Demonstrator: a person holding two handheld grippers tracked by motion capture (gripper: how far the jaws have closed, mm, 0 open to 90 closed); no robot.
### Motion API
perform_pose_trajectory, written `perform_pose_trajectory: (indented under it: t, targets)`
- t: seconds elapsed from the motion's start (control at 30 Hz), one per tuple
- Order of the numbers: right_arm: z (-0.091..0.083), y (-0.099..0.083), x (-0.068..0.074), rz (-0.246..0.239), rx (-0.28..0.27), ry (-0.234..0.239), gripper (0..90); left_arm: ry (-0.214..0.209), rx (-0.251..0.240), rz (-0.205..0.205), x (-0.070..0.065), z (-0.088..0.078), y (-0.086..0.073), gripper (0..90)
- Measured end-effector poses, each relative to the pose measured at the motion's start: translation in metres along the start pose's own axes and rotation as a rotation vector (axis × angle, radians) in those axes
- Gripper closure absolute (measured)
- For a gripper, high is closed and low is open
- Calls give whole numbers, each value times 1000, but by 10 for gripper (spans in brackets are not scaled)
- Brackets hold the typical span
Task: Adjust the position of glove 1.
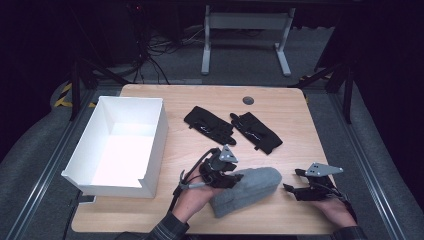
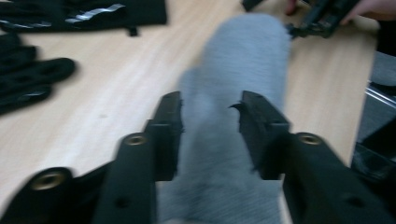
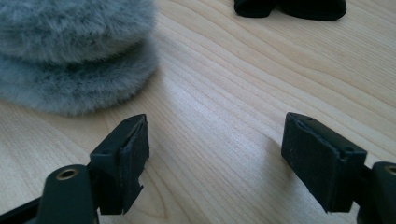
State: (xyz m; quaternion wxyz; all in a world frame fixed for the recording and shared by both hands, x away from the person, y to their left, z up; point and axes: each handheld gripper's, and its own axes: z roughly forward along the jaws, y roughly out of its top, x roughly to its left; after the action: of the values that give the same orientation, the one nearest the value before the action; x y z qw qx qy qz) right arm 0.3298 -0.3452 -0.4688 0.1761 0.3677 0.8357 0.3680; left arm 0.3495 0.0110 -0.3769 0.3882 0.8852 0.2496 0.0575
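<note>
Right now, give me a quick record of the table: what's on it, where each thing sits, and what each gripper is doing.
surface: wooden table
white box: left side, open top, nothing visible inside
black gloves: pair lying flat near the far centre
grey fuzzy item: near edge, centre, lying on the table
left gripper: jaws closed around the grey fuzzy item
right gripper: jaws wide apart, low over bare wood, right of the grey item, holding nothing

From above we look down the light wooden table [image 1: 295,135]; 2 low close cameras share its fuzzy grey mitten [image 1: 247,190].
</note>
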Motion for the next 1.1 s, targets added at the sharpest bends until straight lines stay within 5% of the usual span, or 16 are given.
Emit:
perform_pose_trajectory:
  t: [0.2, 0.43, 0.8, 1.1]
  targets:
    - [0, 0, 0, 0, 0, 0, 238, 78, 85, -6, 27, 3, -17, 894]
    - [0, 0, 0, 0, 0, 0, 238, 24, 164, -61, 36, 16, -47, 897]
    - [0, 0, 0, 0, 0, 0, 238, -62, 109, -49, 13, 9, -40, 897]
    - [0, 0, 0, 0, 0, 0, 238, -107, 70, -23, 19, 27, -19, 788]
